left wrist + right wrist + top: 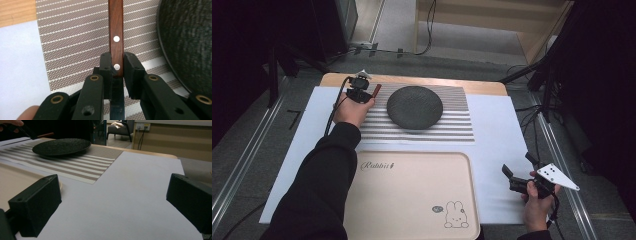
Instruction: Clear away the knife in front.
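The left gripper (117, 68) has its jaws clenched on a knife with a riveted reddish-brown wooden handle (115, 32) and a steel blade (117, 107), held above the far left corner of the brown-and-white striped woven placemat (75, 45), just left of the round dark textured plate (414, 107) that sits on the mat. Whether the knife touches the mat cannot be told. The work looks like laying a place setting: the plate is down and the knife is at its side but not yet released. The right gripper (518, 175) hangs over the white paper sheet (497, 135) at the near right of the counter, jaws released and empty. The beige rectangular tray printed with a rabbit (412, 200) lies bare near the person.
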`<state>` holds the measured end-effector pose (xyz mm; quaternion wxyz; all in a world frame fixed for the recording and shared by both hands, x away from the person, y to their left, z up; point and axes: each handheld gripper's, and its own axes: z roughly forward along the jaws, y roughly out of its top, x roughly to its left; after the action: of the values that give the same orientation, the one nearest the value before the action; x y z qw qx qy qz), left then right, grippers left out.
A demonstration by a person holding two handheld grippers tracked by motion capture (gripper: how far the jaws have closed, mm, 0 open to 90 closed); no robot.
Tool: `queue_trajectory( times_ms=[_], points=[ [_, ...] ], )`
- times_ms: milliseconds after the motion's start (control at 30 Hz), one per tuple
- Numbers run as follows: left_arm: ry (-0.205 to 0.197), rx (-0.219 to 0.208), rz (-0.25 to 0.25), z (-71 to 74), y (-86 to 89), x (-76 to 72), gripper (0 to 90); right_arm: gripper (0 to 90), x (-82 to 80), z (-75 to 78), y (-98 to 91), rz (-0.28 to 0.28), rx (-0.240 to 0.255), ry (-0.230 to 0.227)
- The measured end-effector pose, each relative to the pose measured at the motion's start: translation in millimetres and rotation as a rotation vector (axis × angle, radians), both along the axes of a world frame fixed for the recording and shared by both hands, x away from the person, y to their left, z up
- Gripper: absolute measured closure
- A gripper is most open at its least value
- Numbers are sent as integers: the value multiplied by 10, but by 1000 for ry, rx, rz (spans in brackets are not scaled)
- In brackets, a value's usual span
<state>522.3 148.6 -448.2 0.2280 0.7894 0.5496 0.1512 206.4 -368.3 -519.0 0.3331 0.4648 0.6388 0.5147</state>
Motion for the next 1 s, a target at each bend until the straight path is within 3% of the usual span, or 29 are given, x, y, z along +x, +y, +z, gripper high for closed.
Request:
queue_trajectory(
  times_ms=[133,500,1000],
  points=[
    [-2,-26,-8,64,28,-72,765,0,1,0,0,1,0,0],
    [-9,-45,-45,149,87,-296,765,0,0,0,2,0,-6,2],
    [-13,-79,-121,178,90,-735,765,0,-2,0,3,4,-8,2]
  ],
)
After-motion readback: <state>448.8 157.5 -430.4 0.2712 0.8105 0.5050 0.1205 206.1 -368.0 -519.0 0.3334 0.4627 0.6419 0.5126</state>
